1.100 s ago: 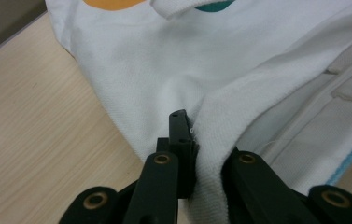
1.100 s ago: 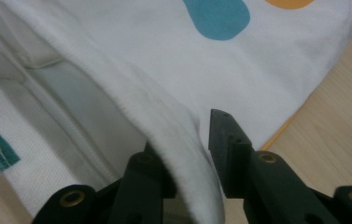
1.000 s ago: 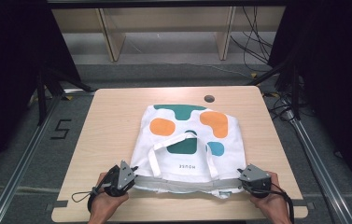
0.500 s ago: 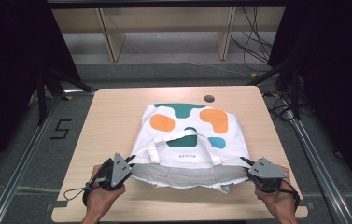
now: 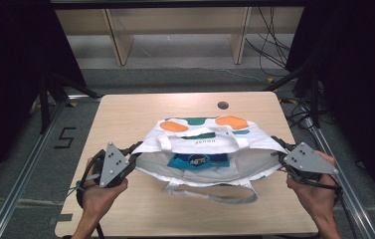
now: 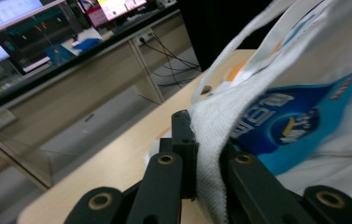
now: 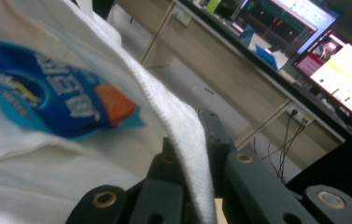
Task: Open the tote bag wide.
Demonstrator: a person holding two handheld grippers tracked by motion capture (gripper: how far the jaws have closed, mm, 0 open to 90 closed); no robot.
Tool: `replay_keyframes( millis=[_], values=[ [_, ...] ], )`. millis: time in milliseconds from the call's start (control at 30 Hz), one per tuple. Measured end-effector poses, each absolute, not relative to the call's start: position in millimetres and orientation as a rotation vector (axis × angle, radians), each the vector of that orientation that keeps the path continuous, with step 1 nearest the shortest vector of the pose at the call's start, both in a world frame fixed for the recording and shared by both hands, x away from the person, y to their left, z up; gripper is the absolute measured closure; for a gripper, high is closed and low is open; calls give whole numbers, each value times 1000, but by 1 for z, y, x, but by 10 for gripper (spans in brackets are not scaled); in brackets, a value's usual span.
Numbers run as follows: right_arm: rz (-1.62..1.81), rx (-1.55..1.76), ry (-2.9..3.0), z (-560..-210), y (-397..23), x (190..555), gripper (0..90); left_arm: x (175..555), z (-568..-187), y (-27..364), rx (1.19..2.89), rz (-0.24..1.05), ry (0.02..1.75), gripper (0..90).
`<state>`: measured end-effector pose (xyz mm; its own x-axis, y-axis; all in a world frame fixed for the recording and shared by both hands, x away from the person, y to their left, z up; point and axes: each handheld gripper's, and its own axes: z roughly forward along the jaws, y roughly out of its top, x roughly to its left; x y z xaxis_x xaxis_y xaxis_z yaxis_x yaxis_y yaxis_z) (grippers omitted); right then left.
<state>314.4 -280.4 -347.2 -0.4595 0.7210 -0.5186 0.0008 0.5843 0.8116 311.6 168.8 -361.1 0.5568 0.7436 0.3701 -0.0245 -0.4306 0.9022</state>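
A white tote bag (image 5: 210,149) printed with orange and green shapes lies on the near half of the light wooden table (image 5: 125,114), its mouth toward the person and pulled wide open. The left gripper (image 5: 131,160) has its jaws closed on the bag's left rim; in the left gripper view the woven white hem (image 6: 208,154) runs down between the two black jaws, pinched tight. The right gripper (image 5: 280,155) does the same at the right rim, and in the right gripper view the thick white edge (image 7: 185,140) sits clamped between its jaws. Each gripper is held in a hand, the left hand (image 5: 98,196) and right hand (image 5: 317,191) coming in from the near edge. Inside the open bag lies a blue packet (image 5: 198,160) with white lettering and an orange patch. One strap (image 5: 210,194) of the bag droops on the tabletop in front of the mouth. A small dark round hole (image 5: 223,105) sits near the table's far edge.
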Motion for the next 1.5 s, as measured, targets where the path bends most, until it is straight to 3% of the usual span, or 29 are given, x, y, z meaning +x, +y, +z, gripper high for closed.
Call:
replay_keyframes(
  millis=[333,500,667,767,1000,1333,1500],
  values=[
    [1007,514,1836,-300,-276,308,884,297,-313,180,1676,1022,551,869],
    [1127,476,1853,-268,-283,293,883,275,-283,189,1573,926,506,868],
    [1153,477,1867,-258,-284,290,883,286,-283,187,1586,885,527,868],
    [1141,538,1893,-274,-287,311,883,317,-302,184,1585,792,592,867],
    [1114,626,1935,-300,-296,340,882,334,-318,176,1641,766,609,864],
    [1103,685,1959,-335,-307,335,880,322,-367,163,1841,663,580,844],
    [1068,717,1956,-345,-304,343,878,349,-381,158,1833,617,667,855]
  ],
)
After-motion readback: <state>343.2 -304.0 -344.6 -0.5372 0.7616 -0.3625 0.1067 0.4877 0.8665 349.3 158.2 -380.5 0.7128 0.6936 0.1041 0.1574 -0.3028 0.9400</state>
